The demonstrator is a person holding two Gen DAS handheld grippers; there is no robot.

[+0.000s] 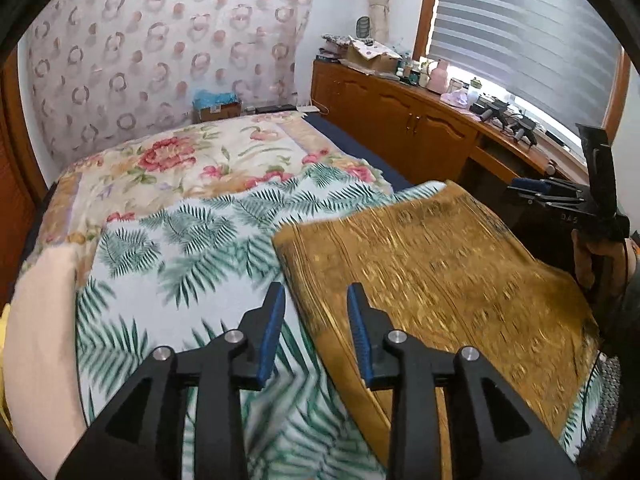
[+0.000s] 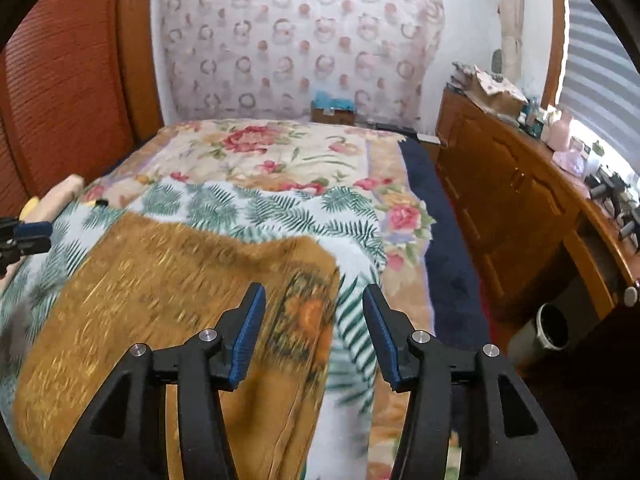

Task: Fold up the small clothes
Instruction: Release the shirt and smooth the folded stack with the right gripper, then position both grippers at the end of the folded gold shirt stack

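Mustard-gold fabric is lying spread on the bed: the cloth (image 1: 436, 280) is sitting on the palm-leaf sheet (image 1: 172, 240), toward the side nearest the wooden cabinet (image 1: 400, 120). Both tools are hovering over its near end with nothing in them. The left gripper (image 1: 316, 336) is holding its jaws apart right over the cloth's left edge, one blue pad over the sheet and the other over the cloth. The right gripper (image 2: 314, 332) is also standing open, wider, straddling the cloth's right edge by a darker orange flower print.

The main risk, as I am judging it, is that either gripper is going to pinch the leaf sheet along with the cloth, since each is sitting half over both layers; lifting would then drag the bedding and spoil the fold. A second risk is an uneven grab: if the two sides are not taken at matching points, the fold is likely to come out skewed. The thin fabric may also be slipping out of a shallow pinch.

The cloth itself is looking thin and soft, roughly rectangular, with fine gold patterning and darker borders; motion blur is hiding detail. Its far edge is rippling slightly rather than lying dead flat. Beyond the cloth, a flowered blanket (image 2: 280, 152) is covering the rest of the bed, up to the ring-patterned wall hanging (image 2: 300, 40).
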